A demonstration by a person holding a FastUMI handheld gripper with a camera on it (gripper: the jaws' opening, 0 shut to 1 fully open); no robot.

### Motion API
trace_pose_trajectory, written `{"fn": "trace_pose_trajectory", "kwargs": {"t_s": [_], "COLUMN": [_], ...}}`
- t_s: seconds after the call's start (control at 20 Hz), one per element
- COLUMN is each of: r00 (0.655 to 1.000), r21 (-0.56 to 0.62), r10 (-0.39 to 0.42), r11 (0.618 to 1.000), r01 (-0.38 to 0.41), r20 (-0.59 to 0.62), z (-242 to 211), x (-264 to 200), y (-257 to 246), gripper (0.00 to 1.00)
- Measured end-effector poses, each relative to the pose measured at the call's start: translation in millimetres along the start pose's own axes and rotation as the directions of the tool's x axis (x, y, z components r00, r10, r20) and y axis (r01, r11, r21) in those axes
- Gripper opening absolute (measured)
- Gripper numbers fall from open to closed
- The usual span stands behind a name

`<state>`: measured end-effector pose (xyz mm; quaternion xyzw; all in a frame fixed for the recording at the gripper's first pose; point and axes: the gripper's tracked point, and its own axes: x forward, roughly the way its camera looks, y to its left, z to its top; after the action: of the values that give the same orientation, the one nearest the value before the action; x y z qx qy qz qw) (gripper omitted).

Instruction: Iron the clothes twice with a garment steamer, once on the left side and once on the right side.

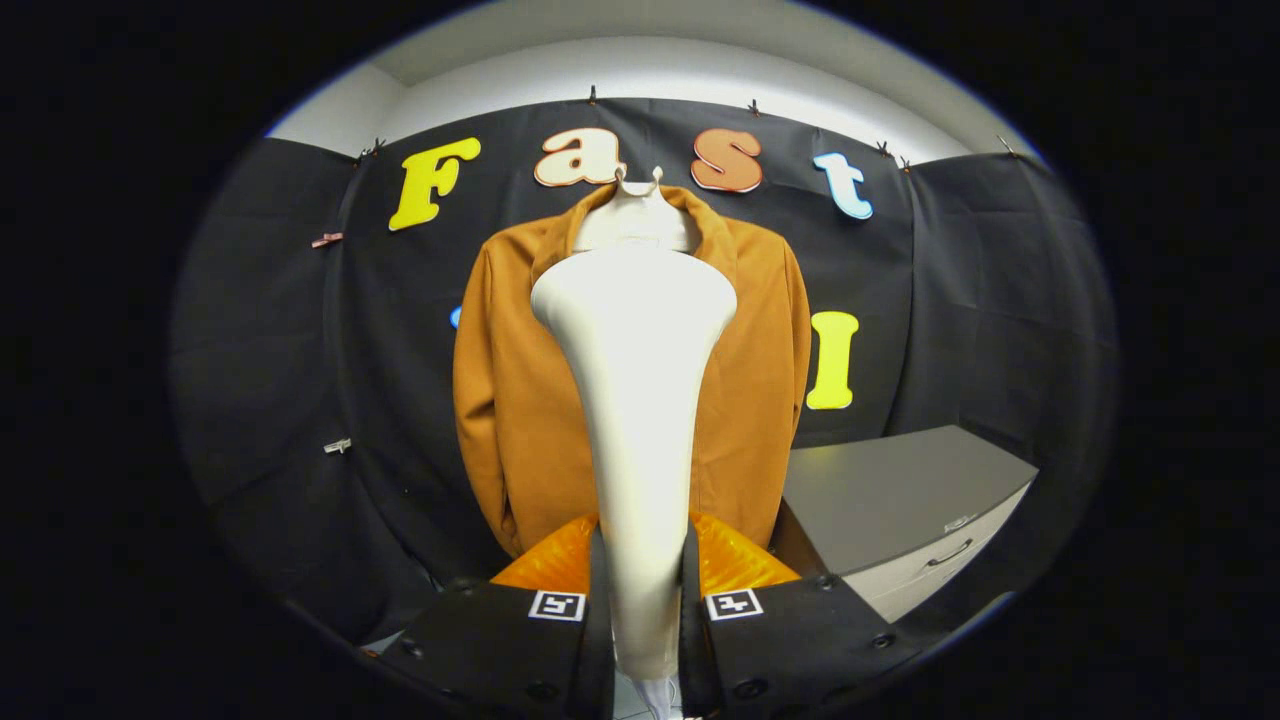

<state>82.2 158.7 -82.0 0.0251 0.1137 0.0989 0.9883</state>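
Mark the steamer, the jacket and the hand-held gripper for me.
steamer (640, 400), gripper view, middle of its neck.
jacket (510, 400), gripper view, front panel beside the steamer.
hand-held gripper (645, 600), gripper view, fingers clamping the steamer handle.

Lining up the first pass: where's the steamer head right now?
In the gripper view, the steamer is clamped between the gripper fingers, its head raised ahead of them before the middle of the hanging brown jacket.

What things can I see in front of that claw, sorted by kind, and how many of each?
Garment steamer, gripped between both fingers of the claw: 1
Brown jacket, hanging on the wall beyond the steamer: 1
Hanger, at the jacket's collar: 1
Grey drawer cabinet, beside the jacket: 1
Total: 4
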Motion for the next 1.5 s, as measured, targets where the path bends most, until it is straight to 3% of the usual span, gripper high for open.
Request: {"fn": "trace_pose_trajectory", "kwargs": {"t_s": [0.4, 1.5], "r00": [0.999, 0.999], "r21": [0.028, 0.048], "r10": [0.021, 0.023], "r11": [0.999, 0.999], "r01": [-0.022, -0.024], "r20": [0.026, 0.037], "z": [39, 38], "x": [-12, -10], "y": [2, 6], "gripper": [0.29, 0.29]}}
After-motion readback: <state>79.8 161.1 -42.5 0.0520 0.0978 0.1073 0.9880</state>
